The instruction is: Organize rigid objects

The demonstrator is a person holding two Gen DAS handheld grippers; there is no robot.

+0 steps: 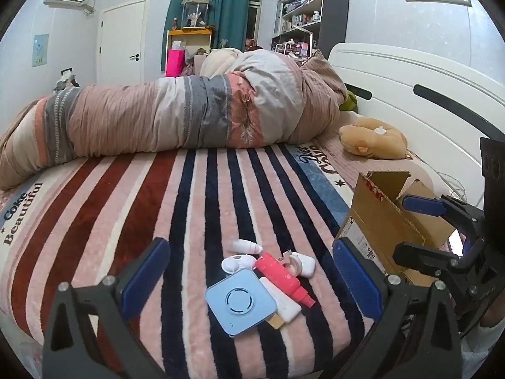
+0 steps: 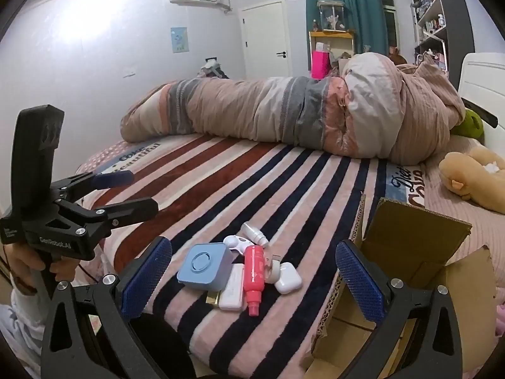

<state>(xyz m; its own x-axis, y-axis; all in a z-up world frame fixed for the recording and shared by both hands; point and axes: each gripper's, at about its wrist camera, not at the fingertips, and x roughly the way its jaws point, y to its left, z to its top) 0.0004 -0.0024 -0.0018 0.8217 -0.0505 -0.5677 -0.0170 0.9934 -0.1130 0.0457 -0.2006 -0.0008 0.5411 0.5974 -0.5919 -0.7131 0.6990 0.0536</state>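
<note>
From the left wrist view, the left gripper (image 1: 252, 279) hovers over the striped blanket (image 1: 142, 195) with its blue fingers (image 1: 143, 276) spread wide and nothing clasped; a small heap of objects lies on the blanket between and just ahead of them; the pink bottle (image 1: 281, 273) is on its side, its long axis slanting from upper left to lower right, nozzle toward the lower right, near the right-hand finger; the light blue square box (image 1: 241, 301) lies flat at the near side of the heap, resting partly on a white flat case (image 1: 285, 304); a white earbud case (image 1: 304, 263) sits beyond the bottle, a small white bottle (image 1: 245, 247) at the far edge lies crosswise, tip to the right; the cardboard box (image 1: 375, 218) stands open at the right, and the right gripper (image 1: 423, 230) hangs in front of it, jaws apart and empty. From the right wrist view, the right gripper (image 2: 254, 279) also has its fingers (image 2: 359, 281) released and bare; the same heap lies between them, nearer the left-hand finger; here the pink bottle (image 2: 254, 273) runs nearly straight toward the camera, nozzle nearest; the blue square box (image 2: 203, 267) is to its left, the earbud case (image 2: 288, 278) to its right; the cardboard box (image 2: 419, 230) stands open behind the right-hand finger; the left gripper (image 2: 135, 192) is at the far left, held in a hand (image 2: 25, 263), jaws open.
</note>
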